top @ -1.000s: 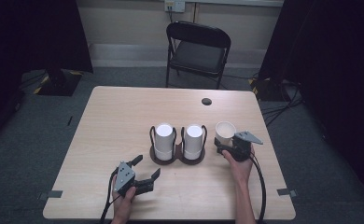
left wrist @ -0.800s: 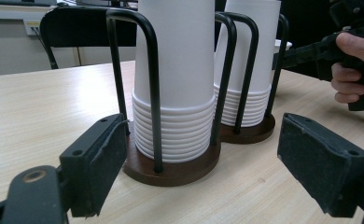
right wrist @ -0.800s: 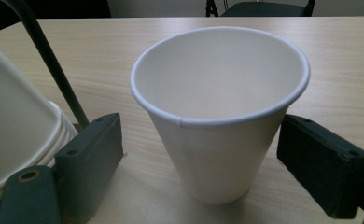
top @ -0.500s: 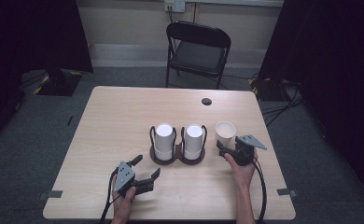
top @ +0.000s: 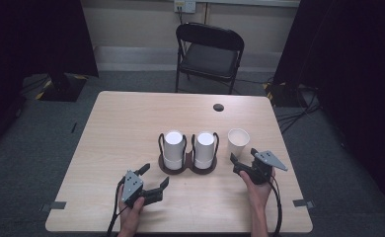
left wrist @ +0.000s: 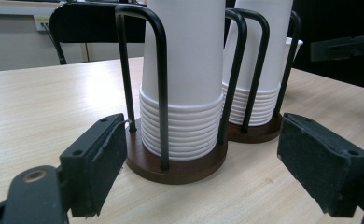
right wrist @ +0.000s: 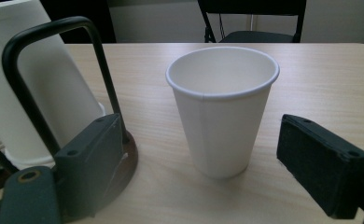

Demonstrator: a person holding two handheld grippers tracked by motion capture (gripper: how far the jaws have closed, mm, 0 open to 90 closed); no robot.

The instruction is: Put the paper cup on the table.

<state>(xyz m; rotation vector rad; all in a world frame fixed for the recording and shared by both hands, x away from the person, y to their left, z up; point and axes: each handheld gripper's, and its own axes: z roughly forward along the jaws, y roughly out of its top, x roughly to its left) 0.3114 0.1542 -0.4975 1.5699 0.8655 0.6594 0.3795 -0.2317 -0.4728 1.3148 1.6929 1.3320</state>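
— Where is your cup?
— The single paper cup [top: 238, 142] stands on the table [top: 116, 128], just right of the cup holder [top: 187, 166] and ahead of your right gripper [top: 243, 161].
— Which way does it point?
— Upright, long axis vertical, mouth upward.
— And your claws?
— Your right gripper's jaws are spread, apart from the cup. Your left gripper [top: 155, 177] is also released, facing the stacked cups [left wrist: 189, 70].

The right gripper [top: 243, 160], at lower right of the high view, lets go of the paper cup [top: 238, 142] and sits drawn back just below it, jaws spread apart.
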